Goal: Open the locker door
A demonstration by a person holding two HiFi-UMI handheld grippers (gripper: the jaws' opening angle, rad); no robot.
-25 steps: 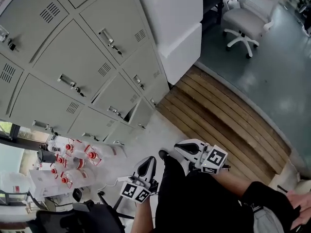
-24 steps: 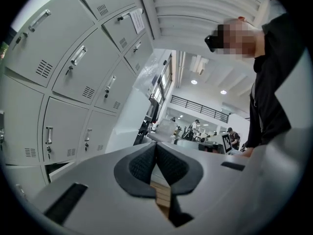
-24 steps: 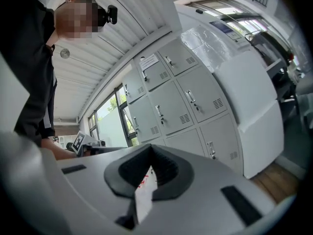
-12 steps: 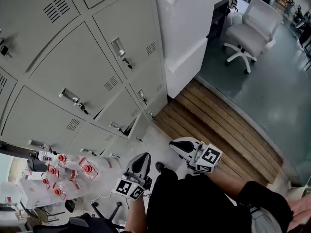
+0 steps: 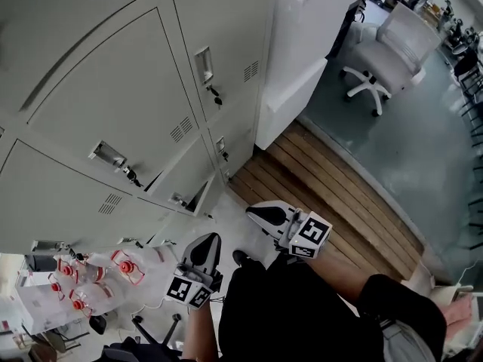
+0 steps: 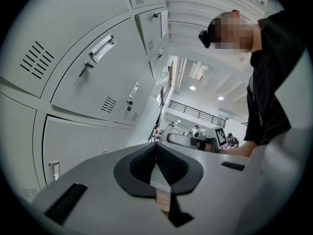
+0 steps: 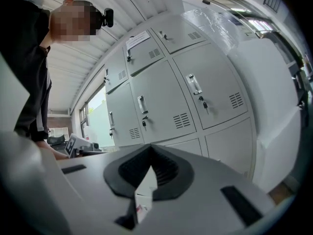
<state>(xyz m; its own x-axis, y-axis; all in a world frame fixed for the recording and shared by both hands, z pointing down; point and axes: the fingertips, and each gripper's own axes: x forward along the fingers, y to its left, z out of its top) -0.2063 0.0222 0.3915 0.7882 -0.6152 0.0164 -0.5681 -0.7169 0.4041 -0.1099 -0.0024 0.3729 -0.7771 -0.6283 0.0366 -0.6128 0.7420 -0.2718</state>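
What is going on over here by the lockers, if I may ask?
A person stands in front of a bank of grey lockers, holding a gripper in each hand. The left gripper and the right gripper are both shut and empty, held close to the person's body. Neither touches the lockers, so the door-opening has not begun.

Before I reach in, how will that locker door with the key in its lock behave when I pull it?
The locker door looks like painted sheet metal: probably stiff and light, swinging rather than flexing. Its handle looks smooth and shallow, so jaws may slip. The key could snag.
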